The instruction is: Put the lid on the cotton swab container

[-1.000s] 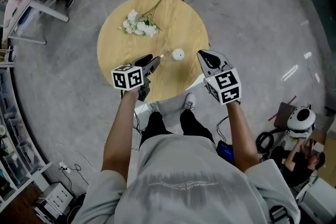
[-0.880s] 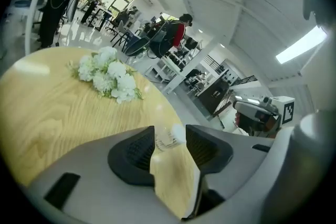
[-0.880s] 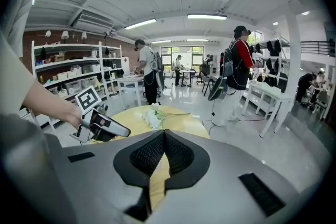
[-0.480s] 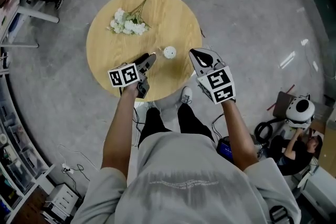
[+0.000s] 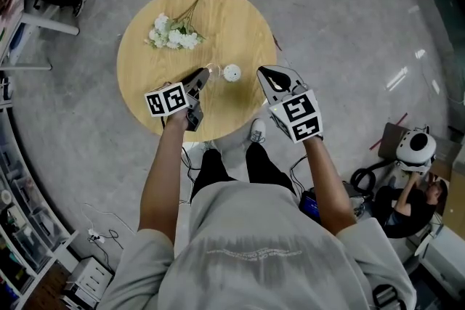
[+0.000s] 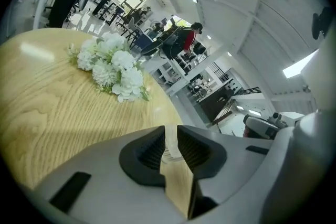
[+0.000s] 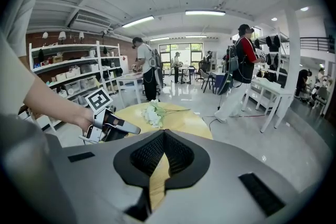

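A small, round, white cotton swab container (image 5: 232,72) is seen standing on a round, light wooden table (image 5: 240,18), and every other place is given from it. Just to its left in the head view, a thin, clear plastic lid (image 5: 211,69) is held at the tip of the left gripper (image 5: 202,74), which is reached in from the lower left of the container. In the left gripper view the jaws are shown drawn in to a narrow gap, having just been closing, and the clear lid is clamped edge-on between the two ribbed black pads (image 6: 150,150). The lid is kept apart from the container and has not yet been set on it. To the right of the container, near it but not touching, the right gripper (image 5: 264,72) is held above the table; its jaws are seen with their tips brought together and nothing is held between them. A bunch of small white artificial flowers (image 5: 173,34) with thin stems is laid well apart from the container, up and to its left.
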`<state>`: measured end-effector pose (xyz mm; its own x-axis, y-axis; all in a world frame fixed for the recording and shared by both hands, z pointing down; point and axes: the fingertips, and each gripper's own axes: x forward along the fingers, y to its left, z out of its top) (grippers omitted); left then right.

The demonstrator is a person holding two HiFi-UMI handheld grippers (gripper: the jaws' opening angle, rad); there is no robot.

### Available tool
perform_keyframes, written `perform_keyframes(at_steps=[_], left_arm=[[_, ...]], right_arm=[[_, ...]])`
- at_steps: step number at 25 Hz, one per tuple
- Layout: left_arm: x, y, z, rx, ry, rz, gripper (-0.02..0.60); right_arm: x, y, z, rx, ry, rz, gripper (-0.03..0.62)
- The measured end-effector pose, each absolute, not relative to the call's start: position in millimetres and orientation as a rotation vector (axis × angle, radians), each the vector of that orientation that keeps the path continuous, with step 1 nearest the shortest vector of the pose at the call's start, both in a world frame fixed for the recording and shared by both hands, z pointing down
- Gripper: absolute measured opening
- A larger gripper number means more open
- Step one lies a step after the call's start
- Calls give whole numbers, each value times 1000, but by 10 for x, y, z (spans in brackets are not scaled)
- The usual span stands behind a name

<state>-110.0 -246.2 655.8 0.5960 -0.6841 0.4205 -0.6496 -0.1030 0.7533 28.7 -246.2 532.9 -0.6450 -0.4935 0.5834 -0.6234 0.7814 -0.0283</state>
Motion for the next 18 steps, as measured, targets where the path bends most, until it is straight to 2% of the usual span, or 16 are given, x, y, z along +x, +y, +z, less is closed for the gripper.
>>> perform_keyframes(at_steps=[18], left_arm=[[-754,-2548,6138,2060,-1037,200,80]], right_arm=[[542,-2313,5270,916,-2389,317,26]])
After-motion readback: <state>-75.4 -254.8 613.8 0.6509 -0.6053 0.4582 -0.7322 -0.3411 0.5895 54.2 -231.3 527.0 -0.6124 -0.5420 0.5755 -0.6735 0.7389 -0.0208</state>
